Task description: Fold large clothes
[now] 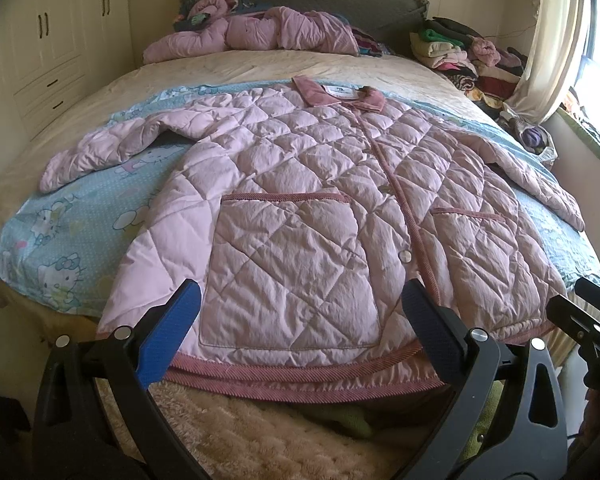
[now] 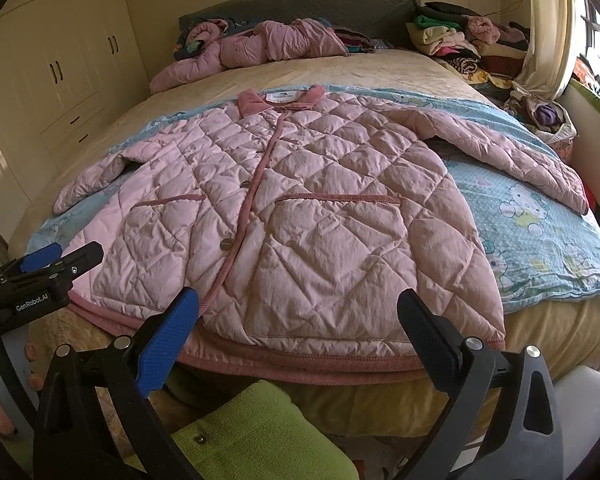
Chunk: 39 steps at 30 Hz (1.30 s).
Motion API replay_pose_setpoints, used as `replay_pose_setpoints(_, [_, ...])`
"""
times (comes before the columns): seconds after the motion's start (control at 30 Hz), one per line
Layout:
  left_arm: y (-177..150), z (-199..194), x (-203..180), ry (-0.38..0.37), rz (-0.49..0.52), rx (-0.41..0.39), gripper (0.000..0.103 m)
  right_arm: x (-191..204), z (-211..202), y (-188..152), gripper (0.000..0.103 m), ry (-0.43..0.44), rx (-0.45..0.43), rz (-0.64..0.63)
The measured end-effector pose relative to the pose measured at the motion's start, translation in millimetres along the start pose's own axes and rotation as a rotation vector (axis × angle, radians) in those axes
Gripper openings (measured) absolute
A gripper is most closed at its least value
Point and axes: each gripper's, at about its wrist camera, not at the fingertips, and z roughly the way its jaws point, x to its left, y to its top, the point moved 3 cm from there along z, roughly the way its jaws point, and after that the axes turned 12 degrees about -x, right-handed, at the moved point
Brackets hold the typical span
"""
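From the left wrist view, a big pink coat [image 1: 300,200] lies flat on the bed [image 1: 260,64], front side up, on top of a blue sheet [image 1: 60,232] with cartoon cats. The collar [image 1: 340,96] points to the far end of the bed, and the bottom edge [image 1: 300,380] hangs just over the near side. So the coat runs long from near to far, with one sleeve [image 1: 100,148] out to each side. The left tongs [image 1: 300,334] are wide open and hold nothing. They hover just above the bottom edge.

From the right wrist view, the same coat [image 2: 292,216] fills the middle of the bed. The right tongs [image 2: 298,332] are wide open too, and empty, near the bottom edge on the right half. The right sleeve [image 2: 520,160] stretches out over the sheet.

The coat looks puffy, soft and light. It will likely bend easily but spring back a bit. It may be slippery. Good spots to grab seem to be the thick bottom edge or the sleeve ends, where the cloth is thin enough to pinch.
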Motion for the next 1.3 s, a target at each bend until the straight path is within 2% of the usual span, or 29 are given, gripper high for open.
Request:
replay_pose_setpoints(0.13, [-0.1,-0.1,0.1,0.001,0.001,-0.002,0.094,-0.7,-0.4,0.1,0.099,0.001,0.001,0.002])
replay_pose_setpoints(0.17, [-1.0,0.8,-0.7,-0.02,-0.014,0.012,0.094,-0.1,-0.3,0.0,0.099,0.001,0.0,0.002])
replay_pose_setpoints(0.2, [-0.1,-0.1,0.2,0.0,0.0,-0.002,0.094,-0.1,-0.4,0.0,0.099,0.0,-0.001,0.002])
replay_pose_setpoints(0.87, [6.0,-5.6,-1.3,0.004,0.002,0.002,0.094,6.6,1.5,-0.9,0.099,0.019,-0.002,0.002])
replay_pose_setpoints(1.3, [2.1,-2.9,-6.7,0.014,0.006,0.012,0.094,7.5,17.1,8.4,0.099,0.042,-0.002,0.008])
